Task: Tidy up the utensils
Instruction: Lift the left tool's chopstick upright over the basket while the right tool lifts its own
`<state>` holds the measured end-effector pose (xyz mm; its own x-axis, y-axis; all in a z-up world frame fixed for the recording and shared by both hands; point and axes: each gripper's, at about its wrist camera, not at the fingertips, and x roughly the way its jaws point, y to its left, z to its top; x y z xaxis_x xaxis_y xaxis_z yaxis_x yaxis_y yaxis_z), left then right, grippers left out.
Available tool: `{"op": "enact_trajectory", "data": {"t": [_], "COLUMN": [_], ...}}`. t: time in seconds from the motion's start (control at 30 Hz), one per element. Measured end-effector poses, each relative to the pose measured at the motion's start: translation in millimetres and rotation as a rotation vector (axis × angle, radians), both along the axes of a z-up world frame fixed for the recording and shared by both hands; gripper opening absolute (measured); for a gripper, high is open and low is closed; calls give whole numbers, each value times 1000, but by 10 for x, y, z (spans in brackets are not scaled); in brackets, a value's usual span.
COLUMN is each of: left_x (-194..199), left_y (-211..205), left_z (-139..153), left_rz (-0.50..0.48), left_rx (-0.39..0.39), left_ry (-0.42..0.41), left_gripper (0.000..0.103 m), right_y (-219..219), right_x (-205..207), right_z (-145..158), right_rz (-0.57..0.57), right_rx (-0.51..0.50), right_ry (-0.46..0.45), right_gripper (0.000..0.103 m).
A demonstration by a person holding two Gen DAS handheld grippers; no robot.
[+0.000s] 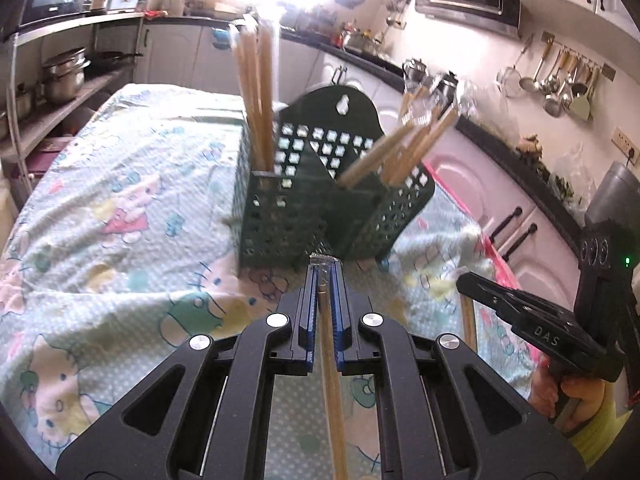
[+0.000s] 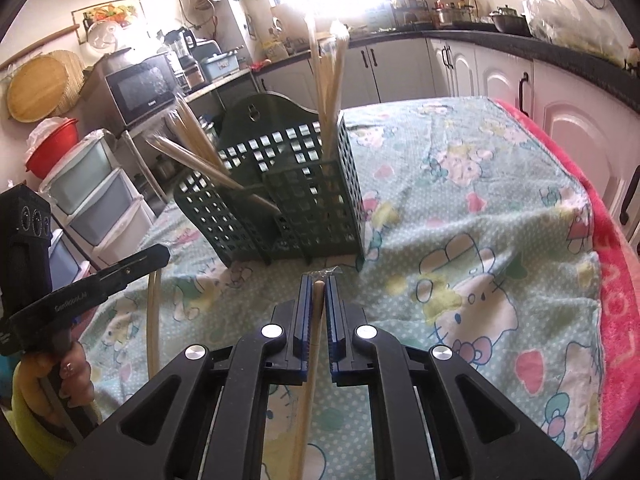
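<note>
**Both jaws closed on wooden sticks in front of the green caddy**

The jaws of the left gripper [image 1: 323, 276] are drawn close together and pinch a thin wooden chopstick [image 1: 330, 380] between the blue pads; its tip sits partway up the jaws and its length runs back under the gripper body, with a scrap of clear wrapper showing at the jaw tips. The jaws of the right gripper [image 2: 319, 288] stand slightly wider but also clasp a wooden stick [image 2: 310, 372], its rounded end between the pads and its shaft slanting back and a little leftward.

Both grippers point at the green caddy [image 1: 320, 200], held low and roughly level just short of its front wall. In the left wrist view the right gripper's body and the hand [image 1: 576, 396] holding it sit to the right of the caddy; in the right wrist view the left gripper's body sits to the left.

The caddy is a dark green perforated plastic holder with a tall arched back and two compartments. One compartment holds a bunch of upright chopsticks [image 1: 256, 92]; the other holds wooden-handled utensils [image 1: 404, 144] leaning outward. It stands on a worktop covered by a cartoon-print cloth [image 1: 120, 208]. Behind the caddy run white kitchen cabinets [image 2: 400, 68].
</note>
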<state>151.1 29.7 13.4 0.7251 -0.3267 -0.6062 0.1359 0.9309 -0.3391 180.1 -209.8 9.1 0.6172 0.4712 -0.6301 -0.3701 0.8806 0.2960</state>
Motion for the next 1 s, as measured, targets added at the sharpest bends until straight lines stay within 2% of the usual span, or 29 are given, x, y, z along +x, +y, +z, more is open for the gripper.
{"op": "enact_trajectory", "data": {"t": [0.5,1.0], "left_x": [-91,-88], "left_y": [289,353], "left_z": [354,837], "left_rz": [104,127], "left_rx": [-15,-9], "left_ry": [-117,-243], "left_gripper": [4,3], "right_y": [97,165], "right_x": [-91,-173], "right_z": [400,926], "right_rz": [16,22], "right_rx": [30,64], "right_ry": [-106,-260], "right_gripper": [6,6]}}
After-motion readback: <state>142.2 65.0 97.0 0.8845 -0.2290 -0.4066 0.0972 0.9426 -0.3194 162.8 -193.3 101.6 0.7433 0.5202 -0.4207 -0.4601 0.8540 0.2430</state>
